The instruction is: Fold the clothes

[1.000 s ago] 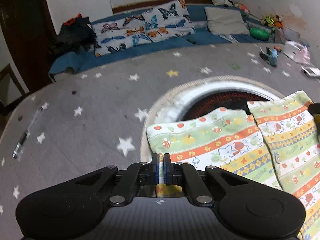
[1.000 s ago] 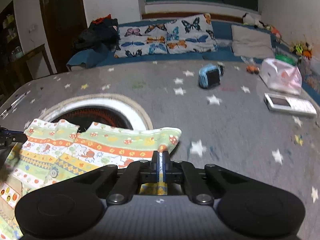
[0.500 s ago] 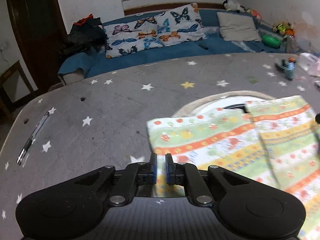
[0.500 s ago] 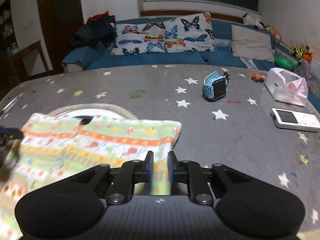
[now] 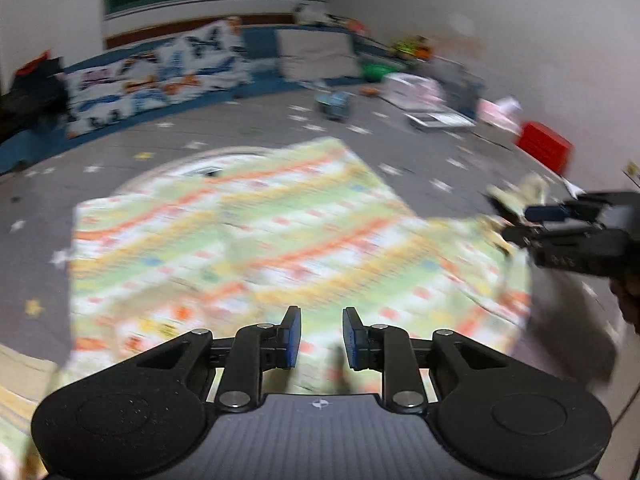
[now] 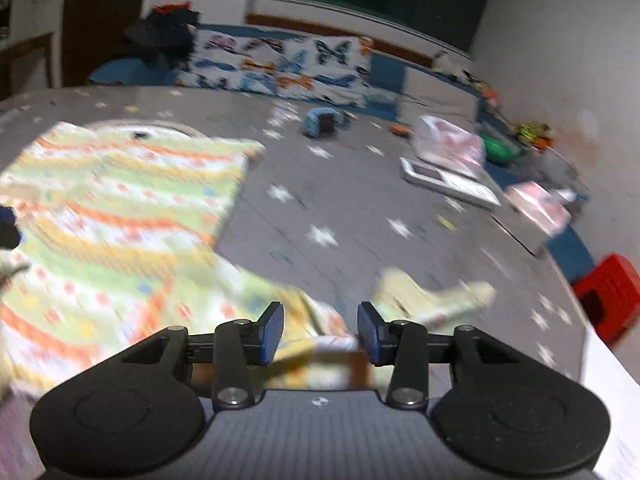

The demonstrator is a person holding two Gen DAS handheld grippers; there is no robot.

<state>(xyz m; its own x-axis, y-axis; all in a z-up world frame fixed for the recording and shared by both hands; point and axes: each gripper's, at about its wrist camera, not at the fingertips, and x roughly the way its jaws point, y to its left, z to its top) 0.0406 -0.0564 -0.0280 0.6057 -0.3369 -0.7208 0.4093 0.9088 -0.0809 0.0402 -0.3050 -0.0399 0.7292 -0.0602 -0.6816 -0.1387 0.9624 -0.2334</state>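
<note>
A green, orange and yellow patterned garment [image 5: 256, 248] lies spread flat on the grey star-print mat [image 5: 200, 140]; it also shows in the right wrist view [image 6: 120, 216]. My left gripper [image 5: 320, 340] is open and empty just above the garment's near edge. My right gripper [image 6: 320, 332] is open over the garment's near right corner, where a loose sleeve end [image 6: 432, 296] lies; it appears in the left wrist view [image 5: 560, 224] at the right edge. Both views are motion-blurred.
A blue toy [image 6: 322, 122], a white tablet [image 6: 448, 180], a plastic bag [image 6: 448, 144] and a red box [image 6: 608, 296] lie on the right of the mat. Butterfly pillows [image 6: 280, 68] and a dark clothes pile [image 6: 160, 32] lie at the back.
Both grippers have opened and let go of the garment's edge. The garment now lies spread flat. Both cameras have swung to the right and pulled back.
</note>
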